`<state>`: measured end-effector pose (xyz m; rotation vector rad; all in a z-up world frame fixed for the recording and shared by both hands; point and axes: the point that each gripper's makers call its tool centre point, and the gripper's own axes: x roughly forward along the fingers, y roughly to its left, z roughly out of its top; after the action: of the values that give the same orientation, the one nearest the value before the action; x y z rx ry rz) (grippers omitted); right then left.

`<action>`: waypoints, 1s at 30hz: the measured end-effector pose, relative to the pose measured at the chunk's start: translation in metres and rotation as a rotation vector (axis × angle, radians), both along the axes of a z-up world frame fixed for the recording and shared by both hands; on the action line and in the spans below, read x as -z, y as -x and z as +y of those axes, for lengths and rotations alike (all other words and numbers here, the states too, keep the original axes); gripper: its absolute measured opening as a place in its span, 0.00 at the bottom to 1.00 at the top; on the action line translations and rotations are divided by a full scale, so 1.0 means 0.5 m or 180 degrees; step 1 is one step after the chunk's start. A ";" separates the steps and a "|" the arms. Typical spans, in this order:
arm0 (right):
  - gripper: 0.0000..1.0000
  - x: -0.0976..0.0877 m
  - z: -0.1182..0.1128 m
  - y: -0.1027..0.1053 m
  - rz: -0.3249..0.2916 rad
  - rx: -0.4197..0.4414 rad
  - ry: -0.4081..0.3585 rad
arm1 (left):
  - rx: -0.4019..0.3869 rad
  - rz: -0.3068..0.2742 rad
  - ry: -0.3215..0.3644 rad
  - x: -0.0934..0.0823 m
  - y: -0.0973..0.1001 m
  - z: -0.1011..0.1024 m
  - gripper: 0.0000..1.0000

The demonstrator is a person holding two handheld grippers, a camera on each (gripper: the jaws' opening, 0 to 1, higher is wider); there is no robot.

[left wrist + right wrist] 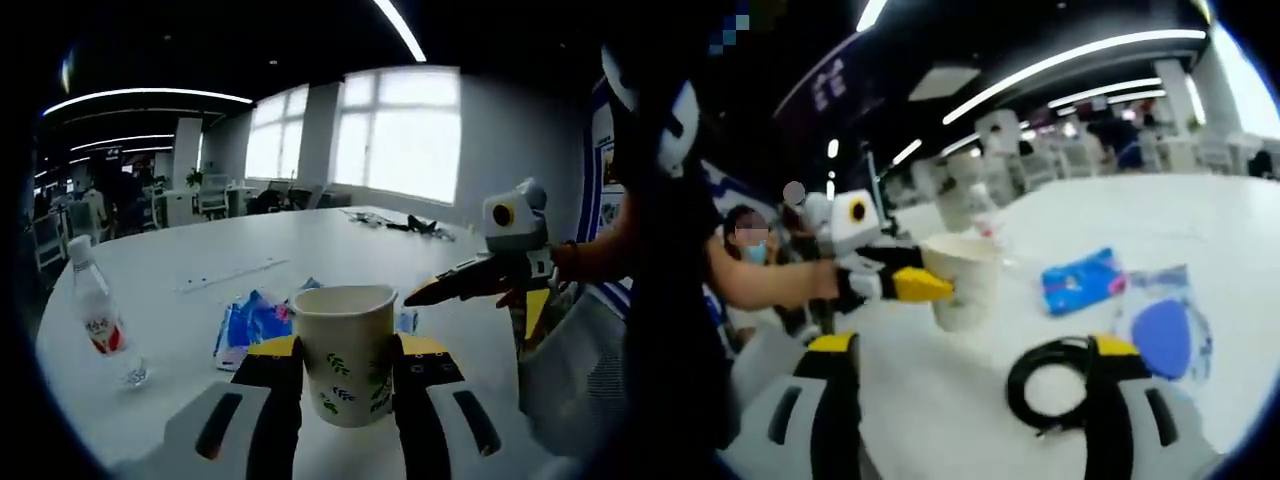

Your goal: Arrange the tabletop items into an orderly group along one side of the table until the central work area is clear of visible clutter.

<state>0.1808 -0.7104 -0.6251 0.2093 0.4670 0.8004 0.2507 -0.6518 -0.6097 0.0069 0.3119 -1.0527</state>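
A paper cup (345,350) printed with green leaves stands upright between the jaws of my left gripper (347,352), which is shut on it. In the right gripper view the same cup (965,285) is held by the left gripper (902,283) over the white table (940,420); whether it touches the table I cannot tell. My right gripper (972,352) is open, jaws wide apart. A black coiled cable (1052,385) lies on the table against the inner side of its right jaw. The right gripper (478,283) enters the left gripper view from the right, beside the cup.
A plastic water bottle (95,310) stands at the left, a small clear object (136,375) near its base. A blue packet (250,325) lies behind the cup. A clear bag holding a blue round item (1165,335) lies beside the blue packet (1080,280). A person's arm (760,280) is at left.
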 end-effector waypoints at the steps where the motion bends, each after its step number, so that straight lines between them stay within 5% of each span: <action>1: 0.92 0.001 0.001 0.001 -0.0001 -0.0001 0.0002 | -0.0026 -0.0015 0.0036 -0.005 -0.005 0.002 0.33; 10: 1.00 0.010 -0.001 0.001 0.0005 0.0035 0.0004 | -0.0306 -0.0100 0.0177 -0.030 -0.053 0.024 0.33; 24: 1.00 0.031 0.003 0.000 0.0103 0.0018 0.0014 | -0.0874 -0.0361 0.0198 -0.041 -0.143 0.061 0.33; 30: 0.98 0.041 0.001 -0.008 0.0131 0.0040 -0.0016 | -0.1058 -0.0483 0.0365 -0.047 -0.180 0.072 0.33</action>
<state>0.1846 -0.7098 -0.6453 0.2335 0.5021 0.7863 0.3408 -0.6158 -0.5861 -0.0660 0.1090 -0.7338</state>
